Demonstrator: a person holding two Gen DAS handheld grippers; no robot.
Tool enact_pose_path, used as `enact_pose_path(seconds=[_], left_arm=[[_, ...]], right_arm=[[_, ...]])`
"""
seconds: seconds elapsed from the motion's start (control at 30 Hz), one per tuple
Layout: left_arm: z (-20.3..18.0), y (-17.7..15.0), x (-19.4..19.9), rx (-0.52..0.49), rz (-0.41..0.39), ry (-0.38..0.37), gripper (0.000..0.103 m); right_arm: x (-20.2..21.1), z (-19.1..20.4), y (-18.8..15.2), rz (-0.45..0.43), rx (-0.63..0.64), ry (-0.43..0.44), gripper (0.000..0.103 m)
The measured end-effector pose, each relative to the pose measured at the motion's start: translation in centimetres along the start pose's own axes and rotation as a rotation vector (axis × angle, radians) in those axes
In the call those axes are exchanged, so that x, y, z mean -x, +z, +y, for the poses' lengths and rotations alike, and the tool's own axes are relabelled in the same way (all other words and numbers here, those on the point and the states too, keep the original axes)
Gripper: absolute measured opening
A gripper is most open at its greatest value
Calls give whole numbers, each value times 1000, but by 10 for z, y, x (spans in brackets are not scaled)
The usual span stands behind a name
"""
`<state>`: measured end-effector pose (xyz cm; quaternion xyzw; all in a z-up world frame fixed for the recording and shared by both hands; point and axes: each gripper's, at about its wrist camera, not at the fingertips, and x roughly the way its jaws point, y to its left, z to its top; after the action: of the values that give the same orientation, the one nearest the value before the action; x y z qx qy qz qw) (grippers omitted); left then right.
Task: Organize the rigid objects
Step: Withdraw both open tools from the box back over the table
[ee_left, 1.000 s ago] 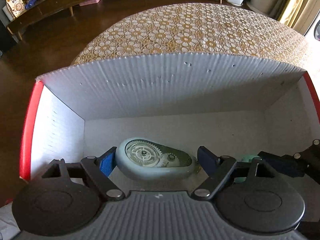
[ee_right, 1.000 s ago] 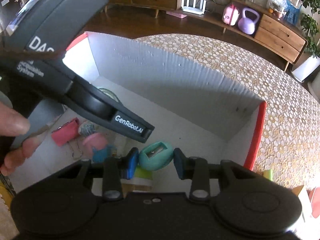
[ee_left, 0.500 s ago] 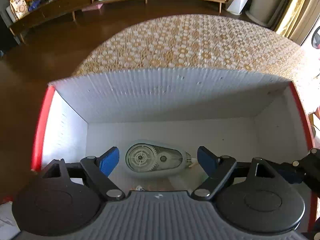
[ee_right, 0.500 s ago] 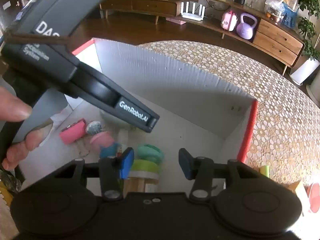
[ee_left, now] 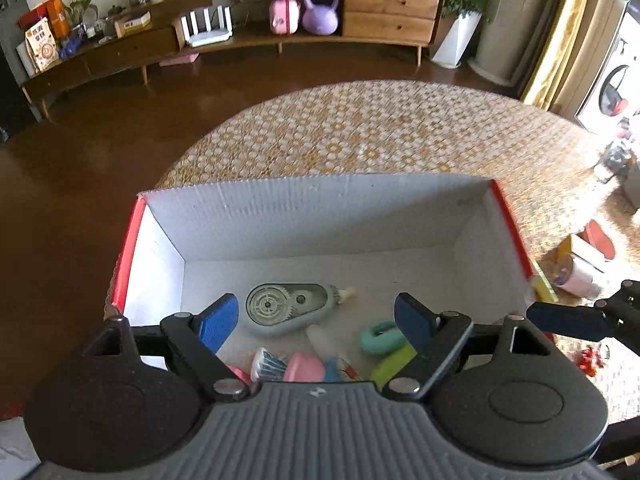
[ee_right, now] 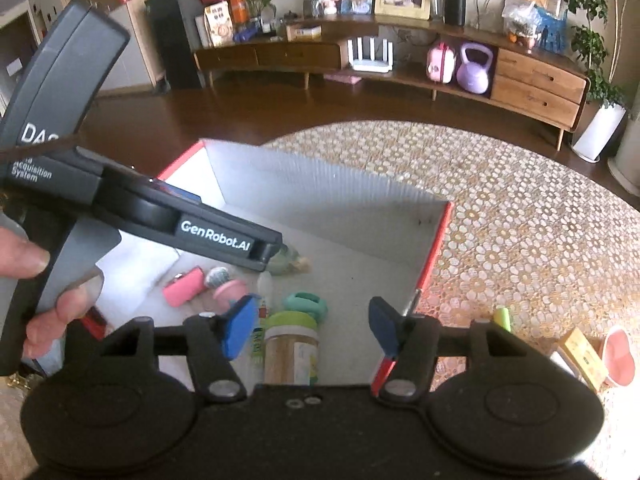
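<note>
A white box with red rims (ee_left: 320,220) (ee_right: 328,208) stands on the patterned table. Inside lie a pale correction tape roller (ee_left: 288,306), a teal sharpener (ee_left: 380,336) (ee_right: 306,304), a pink case (ee_right: 184,290), a pink round piece (ee_left: 306,366) and a green-lidded jar (ee_right: 292,344). My left gripper (ee_left: 316,320) hangs open above the box floor with nothing between its fingers. My right gripper (ee_right: 314,330) is above the box's right part, its jaws opening and empty; the teal sharpener lies loose below. A hand holds the left gripper body (ee_right: 120,208).
On the table right of the box lie a yellow-green item (ee_right: 502,318), a small carton (ee_right: 580,352) and a pink cup (ee_right: 620,356). A long wooden sideboard (ee_left: 240,36) with a purple kettlebell stands across the brown floor.
Both grippers rose and drew back from the box floor. The right gripper let go of the teal sharpener, which now lies in the box, and its jaws have widened.
</note>
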<state>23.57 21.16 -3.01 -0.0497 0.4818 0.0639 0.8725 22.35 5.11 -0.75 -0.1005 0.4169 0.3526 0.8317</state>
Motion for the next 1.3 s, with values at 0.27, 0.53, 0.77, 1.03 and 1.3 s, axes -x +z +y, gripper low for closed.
enact_pose_path(seconds=[0.27, 0.53, 0.77, 1.03, 1.3], left_arm=[[-12, -14, 41, 7, -73, -38, 85], [-29, -35, 74, -3, -142, -64, 85], [-43, -51, 92, 22, -186, -88, 87], [-71, -75, 100, -4, -211, -153, 88], [-111, -90, 96, -37, -238, -257, 93]], right_arm=[[42, -3, -12, -63, -44, 51, 73], [80, -9, -33, -118, -96, 69, 83], [119, -27, -58, -175, -134, 79, 90], [156, -52, -115, -225, -134, 35, 97], [167, -59, -153, -258, -102, -8, 98]])
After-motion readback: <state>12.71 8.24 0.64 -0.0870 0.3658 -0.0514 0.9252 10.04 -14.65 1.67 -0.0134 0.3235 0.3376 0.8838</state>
